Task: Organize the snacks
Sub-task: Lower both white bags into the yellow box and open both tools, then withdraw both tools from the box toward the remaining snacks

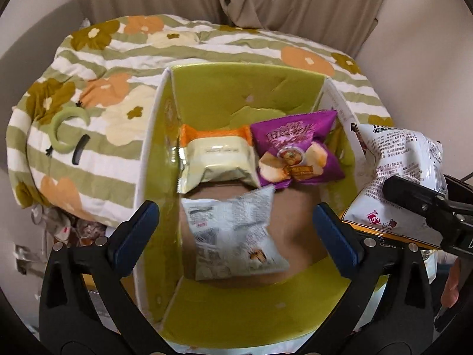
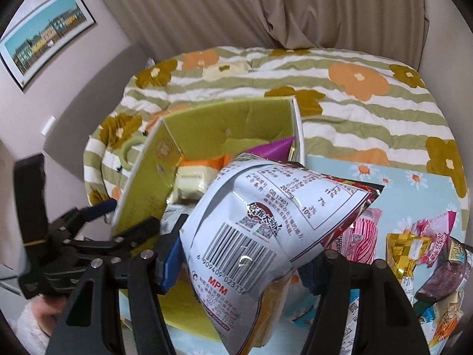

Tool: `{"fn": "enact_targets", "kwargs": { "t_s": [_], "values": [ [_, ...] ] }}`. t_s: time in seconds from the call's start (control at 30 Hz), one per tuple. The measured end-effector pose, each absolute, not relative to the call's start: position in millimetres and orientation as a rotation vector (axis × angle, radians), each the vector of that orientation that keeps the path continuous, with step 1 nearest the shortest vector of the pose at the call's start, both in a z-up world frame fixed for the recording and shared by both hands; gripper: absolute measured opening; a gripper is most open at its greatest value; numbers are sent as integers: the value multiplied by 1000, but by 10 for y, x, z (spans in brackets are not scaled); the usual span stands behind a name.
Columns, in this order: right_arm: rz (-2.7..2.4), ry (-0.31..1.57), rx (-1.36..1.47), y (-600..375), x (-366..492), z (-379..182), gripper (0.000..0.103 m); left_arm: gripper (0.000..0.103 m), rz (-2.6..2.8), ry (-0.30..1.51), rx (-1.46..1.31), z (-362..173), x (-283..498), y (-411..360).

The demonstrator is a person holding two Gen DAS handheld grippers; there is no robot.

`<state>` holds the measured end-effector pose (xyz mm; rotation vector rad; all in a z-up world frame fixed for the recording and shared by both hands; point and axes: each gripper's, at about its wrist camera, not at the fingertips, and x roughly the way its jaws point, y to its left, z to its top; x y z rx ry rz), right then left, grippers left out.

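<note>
White snack bag (image 2: 251, 230), "MPM" by its barcode, in right gripper (image 2: 236, 269) jaws; left gripper (image 1: 236, 233) jaws wide.

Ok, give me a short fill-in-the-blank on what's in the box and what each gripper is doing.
1. The box holds ____ snack packets.
2. The purple packet lies to the ____ of the orange-edged packet in the left wrist view.
3. The right gripper is shut on a white ____.
4. The left gripper hangs over the box with its jaws ____.

Missing words: three; right; bag; open
</note>
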<state>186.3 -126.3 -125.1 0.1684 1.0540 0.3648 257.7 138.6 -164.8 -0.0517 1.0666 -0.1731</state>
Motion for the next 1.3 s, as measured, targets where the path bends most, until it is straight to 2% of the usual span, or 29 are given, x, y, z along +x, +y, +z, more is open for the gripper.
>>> {"fn": "enact_targets", "kwargs": {
  "t_s": [0.33, 0.57, 0.6, 0.67, 0.7, 0.73, 1.03, 1.3],
  "values": [
    [468, 1070, 45, -1055, 1859, -1279, 61, 103, -62, 1042, 7, -1508, 2327, 1447],
    [558, 1089, -61, -882, 1940, -1348, 61, 103, -10, 1033, -51, -1410, 2239, 1608],
    [566, 1092, -62, -867, 1949, -1369, 63, 103, -5, 1032, -57, -1408, 2224, 1628],
    [578, 1089, -58, -848, 1959, -1407, 74, 103, 7, 1033, -63, -1408, 2204, 1653],
    [581, 1087, -55, -855, 1957, -1418, 87, 102, 13, 1033, -69, -1407, 2190, 1659],
    [585, 1083, -51, -869, 1947, -1434, 94, 102, 15, 1033, -72, -1409, 2182, 1667],
    [556, 1075, -18, -996, 1794, -1486, 96, 102, 7, 1020, -82, -1381, 2100, 1646],
    [527, 994, -45, -1011, 1636, -1213, 96, 102, -25, 963, -85, -1130, 2036, 1588]
  ]
}}
